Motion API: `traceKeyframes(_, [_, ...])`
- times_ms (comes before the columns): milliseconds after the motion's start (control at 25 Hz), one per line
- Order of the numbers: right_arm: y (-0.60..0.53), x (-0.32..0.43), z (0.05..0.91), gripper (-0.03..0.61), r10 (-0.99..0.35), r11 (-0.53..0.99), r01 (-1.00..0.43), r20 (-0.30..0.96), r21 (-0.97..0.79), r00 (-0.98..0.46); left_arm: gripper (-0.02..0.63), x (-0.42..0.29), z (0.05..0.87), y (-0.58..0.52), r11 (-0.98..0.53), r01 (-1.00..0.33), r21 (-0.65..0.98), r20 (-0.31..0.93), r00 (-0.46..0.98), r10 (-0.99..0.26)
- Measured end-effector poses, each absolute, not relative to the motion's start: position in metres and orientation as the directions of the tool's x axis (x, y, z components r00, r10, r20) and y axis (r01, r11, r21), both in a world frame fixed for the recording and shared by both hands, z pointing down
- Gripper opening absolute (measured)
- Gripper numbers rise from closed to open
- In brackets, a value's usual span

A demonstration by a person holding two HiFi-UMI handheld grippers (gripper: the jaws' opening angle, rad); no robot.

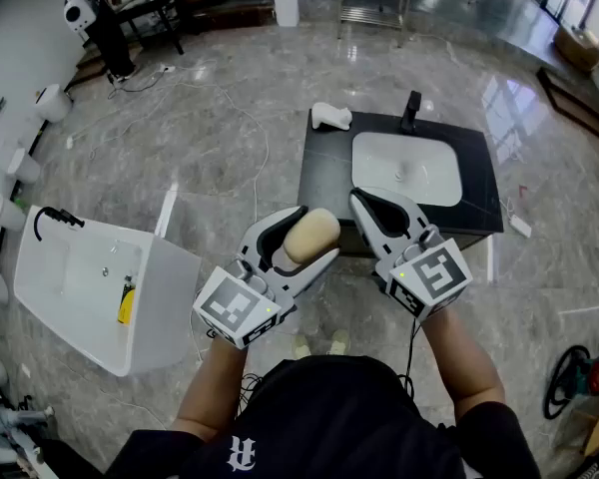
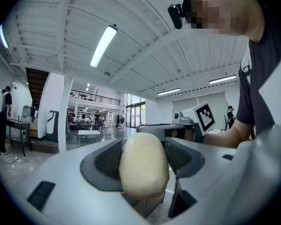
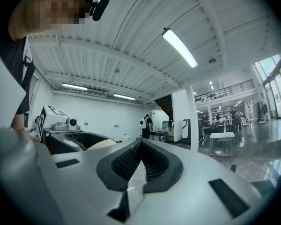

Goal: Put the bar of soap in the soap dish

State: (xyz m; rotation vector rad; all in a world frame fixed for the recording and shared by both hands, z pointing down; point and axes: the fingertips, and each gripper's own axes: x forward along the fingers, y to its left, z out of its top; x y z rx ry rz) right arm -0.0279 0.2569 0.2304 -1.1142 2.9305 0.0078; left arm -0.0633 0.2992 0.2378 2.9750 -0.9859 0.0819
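Note:
A cream, rounded bar of soap (image 1: 311, 236) sits between the jaws of my left gripper (image 1: 317, 233), which is shut on it and held level in front of me. In the left gripper view the soap (image 2: 144, 165) fills the gap between the dark pads (image 2: 108, 159). My right gripper (image 1: 364, 200) is beside it, shut and holding nothing; its pads (image 3: 129, 163) meet. Ahead stands a dark countertop (image 1: 324, 173) with a white sink (image 1: 406, 168) and a black faucet (image 1: 411, 110). A white soap dish (image 1: 331, 117) rests on the counter's far left corner, well beyond both grippers.
A white basin unit (image 1: 90, 287) stands on the marble floor at the left with a yellow object (image 1: 127, 300) on it. Cables trail across the floor. A person (image 1: 100, 18) stands far back left by a desk. A red tool (image 1: 579, 377) lies at the right.

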Motion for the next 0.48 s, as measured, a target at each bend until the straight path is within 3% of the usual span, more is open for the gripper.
traceKeyframes(480, [0.254, -0.005, 0.238, 0.009, -0.662, 0.748, -0.659, -0.024, -0.071, -0.749, 0.291, -0.045, 0.244, 0.298, -0.801, -0.598, -0.024, 0.065, 0.799, -0.598])
